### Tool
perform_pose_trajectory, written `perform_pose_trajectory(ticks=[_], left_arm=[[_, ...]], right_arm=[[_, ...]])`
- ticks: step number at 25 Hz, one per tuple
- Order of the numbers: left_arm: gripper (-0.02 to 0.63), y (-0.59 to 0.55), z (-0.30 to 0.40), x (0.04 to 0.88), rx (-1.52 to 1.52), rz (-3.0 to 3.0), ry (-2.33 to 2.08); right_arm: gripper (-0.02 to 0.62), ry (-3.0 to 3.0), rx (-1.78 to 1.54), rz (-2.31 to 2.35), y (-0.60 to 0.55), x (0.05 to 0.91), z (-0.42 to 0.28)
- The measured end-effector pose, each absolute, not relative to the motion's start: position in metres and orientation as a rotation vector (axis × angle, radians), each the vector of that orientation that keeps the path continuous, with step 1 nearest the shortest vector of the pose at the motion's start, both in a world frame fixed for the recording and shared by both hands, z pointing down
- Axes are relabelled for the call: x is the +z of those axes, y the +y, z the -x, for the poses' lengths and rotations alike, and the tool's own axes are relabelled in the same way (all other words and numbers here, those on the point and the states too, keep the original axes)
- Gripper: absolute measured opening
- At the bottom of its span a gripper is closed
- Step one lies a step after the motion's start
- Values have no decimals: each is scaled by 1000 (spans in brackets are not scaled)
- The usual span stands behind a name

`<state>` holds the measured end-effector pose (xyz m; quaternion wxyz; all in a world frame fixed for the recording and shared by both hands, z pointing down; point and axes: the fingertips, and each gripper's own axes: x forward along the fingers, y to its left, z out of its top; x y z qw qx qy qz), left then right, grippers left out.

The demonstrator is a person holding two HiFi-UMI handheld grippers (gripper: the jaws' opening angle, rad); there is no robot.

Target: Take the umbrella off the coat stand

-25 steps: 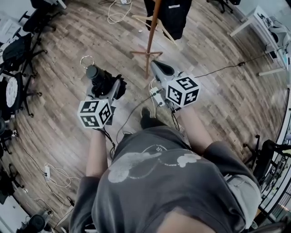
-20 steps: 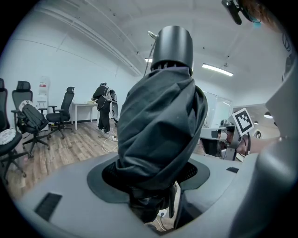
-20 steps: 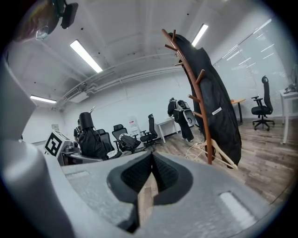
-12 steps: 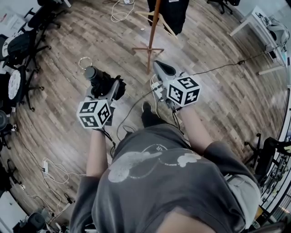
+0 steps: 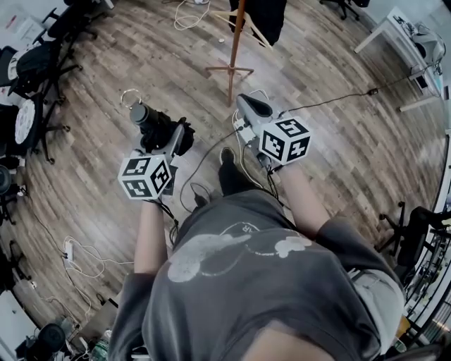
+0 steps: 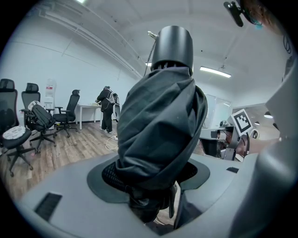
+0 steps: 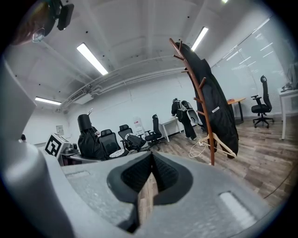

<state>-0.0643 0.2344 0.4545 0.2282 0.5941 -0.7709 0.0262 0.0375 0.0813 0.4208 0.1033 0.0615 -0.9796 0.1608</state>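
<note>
Umbrella [image 5: 149,118], folded and wrapped in its dark cloth, is clamped between the jaws of the left gripper [image 5: 169,141]. In the left gripper view the bundle fills the whole gap. The jaws grasp its lower part, and its round black cap points up and away. The umbrella hangs over the wooden floor [image 5: 338,141] in front of the person, well apart from the coat stand [image 5: 235,42]. That stands farther ahead with a black coat [image 5: 262,13] on it and a wooden hanger [image 5: 248,29] beside its pole. No part of the umbrella touches the stand.

The right gripper [image 5: 252,107] is held near the left one, its jaws clenched together with nothing between them. In the right gripper view the two pads [image 7: 135,174] meet in a thin line, and the coat stand shows beyond them to the right.

Judging from how things lie, the main part of the task is done: the umbrella is off the stand and firmly in hand. What may be left is only to carry it clear or set it down, and these views mark out no particular place for that
</note>
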Motion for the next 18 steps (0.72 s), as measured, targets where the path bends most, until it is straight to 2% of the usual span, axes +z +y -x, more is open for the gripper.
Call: perform_pose_trajectory(ticks=[18], left_arm=[[275, 317, 14, 460, 64, -1652, -2099]], right_arm=[[-3, -2857, 397, -251, 151, 425, -99]])
